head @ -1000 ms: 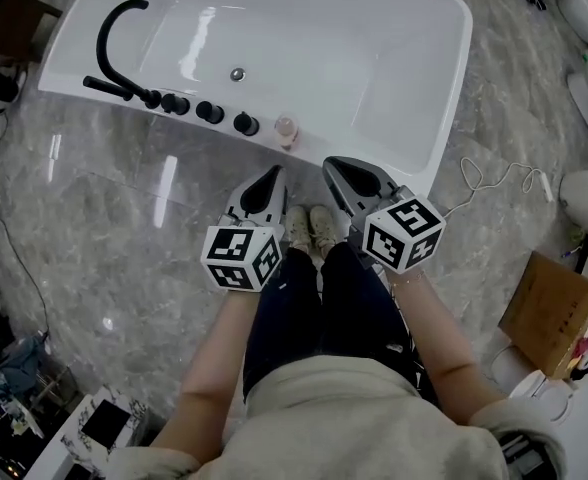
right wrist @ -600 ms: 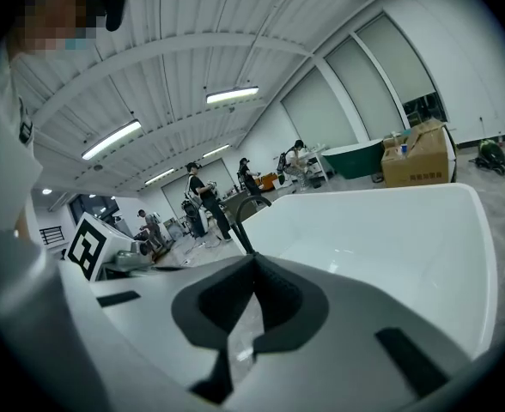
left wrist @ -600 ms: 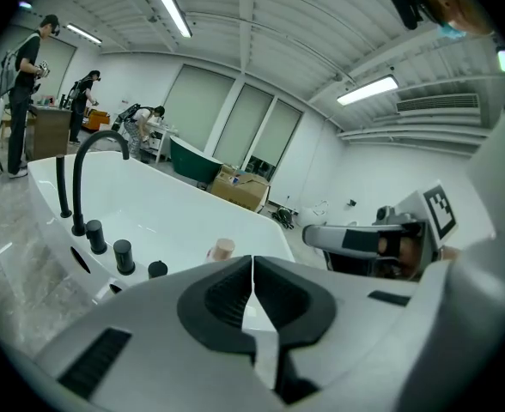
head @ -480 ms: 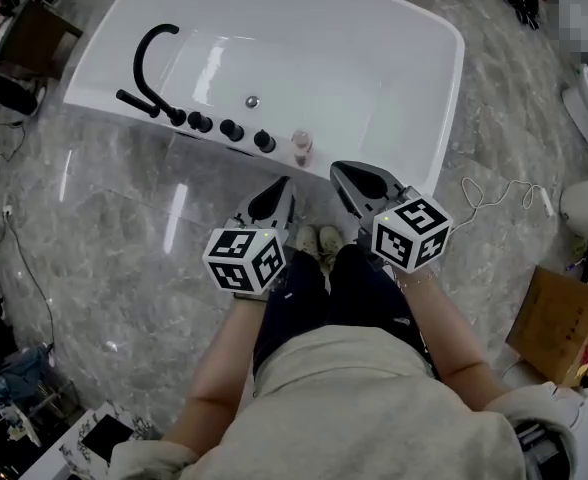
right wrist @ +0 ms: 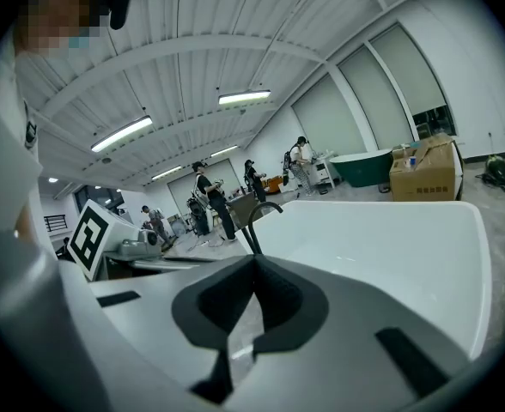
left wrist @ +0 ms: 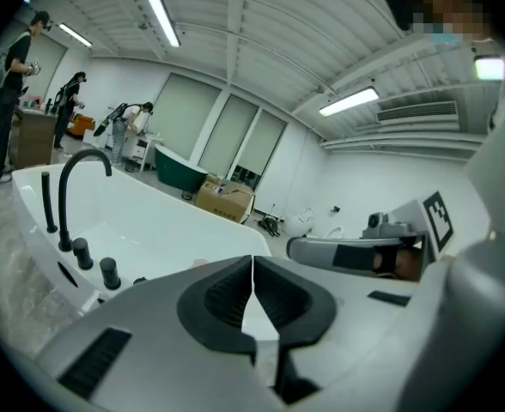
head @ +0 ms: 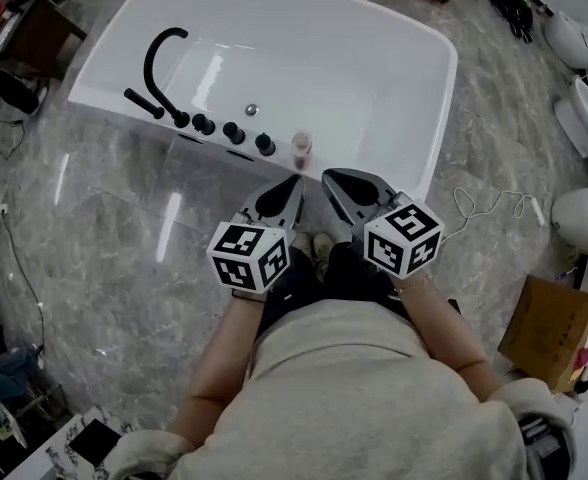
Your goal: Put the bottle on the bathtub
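bottle (head: 301, 150): upright on tub (head: 374, 88) rim, beside knobs (head: 234, 133) | just ahead, between both tips, about equally near | left tool (head: 292, 190), right tool (head: 332, 180): jaws together, empty | placement looks done

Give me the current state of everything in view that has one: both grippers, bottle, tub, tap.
Left gripper: shut, empty.
Right gripper: shut, empty.
Small pinkish bottle: upright on the tub's near rim, beside the black round knobs, not held.
White freestanding bathtub: empty, no water seen.
Black curved metal faucet: not running.
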Available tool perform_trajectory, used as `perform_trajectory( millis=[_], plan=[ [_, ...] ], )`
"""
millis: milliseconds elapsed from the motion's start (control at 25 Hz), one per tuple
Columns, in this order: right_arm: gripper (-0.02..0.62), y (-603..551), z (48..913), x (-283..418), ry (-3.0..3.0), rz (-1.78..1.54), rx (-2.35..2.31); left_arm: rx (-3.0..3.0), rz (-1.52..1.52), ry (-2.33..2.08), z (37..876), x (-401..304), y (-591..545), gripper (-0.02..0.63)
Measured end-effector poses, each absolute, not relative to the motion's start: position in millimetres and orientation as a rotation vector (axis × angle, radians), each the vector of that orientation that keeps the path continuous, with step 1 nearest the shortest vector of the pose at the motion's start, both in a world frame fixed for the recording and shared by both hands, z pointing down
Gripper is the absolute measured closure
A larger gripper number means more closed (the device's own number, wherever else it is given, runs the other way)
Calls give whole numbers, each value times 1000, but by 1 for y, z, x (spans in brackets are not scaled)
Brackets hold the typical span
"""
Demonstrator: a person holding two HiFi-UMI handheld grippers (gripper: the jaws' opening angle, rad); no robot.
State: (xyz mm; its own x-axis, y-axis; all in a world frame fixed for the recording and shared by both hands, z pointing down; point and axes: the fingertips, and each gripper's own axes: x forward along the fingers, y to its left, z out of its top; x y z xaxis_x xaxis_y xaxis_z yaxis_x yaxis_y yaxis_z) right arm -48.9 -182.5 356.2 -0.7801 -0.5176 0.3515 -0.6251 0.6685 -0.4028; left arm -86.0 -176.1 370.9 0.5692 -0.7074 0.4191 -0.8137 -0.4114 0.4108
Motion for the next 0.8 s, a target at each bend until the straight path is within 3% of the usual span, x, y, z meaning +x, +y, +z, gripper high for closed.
perform_trajectory(
  millis=[800],
  plan=[
    [597,-172,336,-58,-2706,625,844,2188,361,-1273,363,-97,-165,596]
  ],
)
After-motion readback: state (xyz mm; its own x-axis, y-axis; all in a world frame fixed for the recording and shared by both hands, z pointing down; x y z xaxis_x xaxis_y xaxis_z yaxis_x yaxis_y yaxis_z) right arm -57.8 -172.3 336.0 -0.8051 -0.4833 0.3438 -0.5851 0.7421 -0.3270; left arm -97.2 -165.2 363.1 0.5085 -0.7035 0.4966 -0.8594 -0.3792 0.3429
